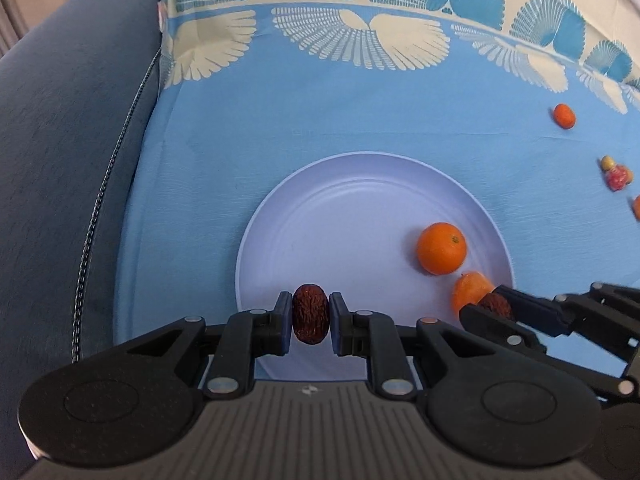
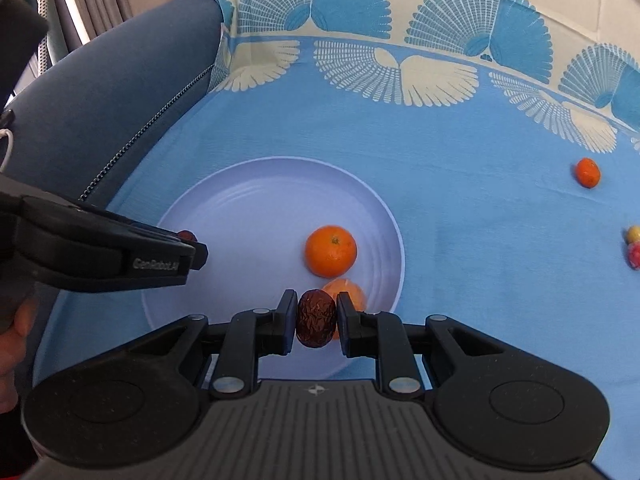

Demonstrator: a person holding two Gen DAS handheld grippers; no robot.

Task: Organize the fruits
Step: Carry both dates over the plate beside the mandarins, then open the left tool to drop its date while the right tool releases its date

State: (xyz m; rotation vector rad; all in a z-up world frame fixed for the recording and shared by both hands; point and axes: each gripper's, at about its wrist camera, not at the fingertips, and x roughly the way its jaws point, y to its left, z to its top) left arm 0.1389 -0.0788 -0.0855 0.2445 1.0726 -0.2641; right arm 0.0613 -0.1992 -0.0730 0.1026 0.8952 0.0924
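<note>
A pale lilac plate [image 1: 340, 200] [image 2: 240, 200] lies on the blue tablecloth. On it sit a round orange [image 1: 441, 248] [image 2: 331, 251] and a second orange fruit [image 1: 468, 290] [image 2: 354, 292] partly behind the right gripper. My left gripper [image 1: 311, 315] is shut on a wrinkled brown date [image 1: 311, 314] over the plate's near edge; it shows from the side in the right wrist view [image 2: 192, 250], with its date [image 2: 186, 235] peeking out. My right gripper [image 2: 316, 318] is shut on another brown date [image 2: 316, 318] above the plate's near right part; it also shows in the left wrist view [image 1: 494, 306].
A small orange [image 1: 564, 116] [image 2: 588, 172] lies on the cloth to the far right. A yellow and a red fruit [image 1: 616, 172] [image 2: 634, 246] lie at the right edge. A blue upholstered seat [image 1: 72, 140] [image 2: 120, 92] borders the cloth on the left.
</note>
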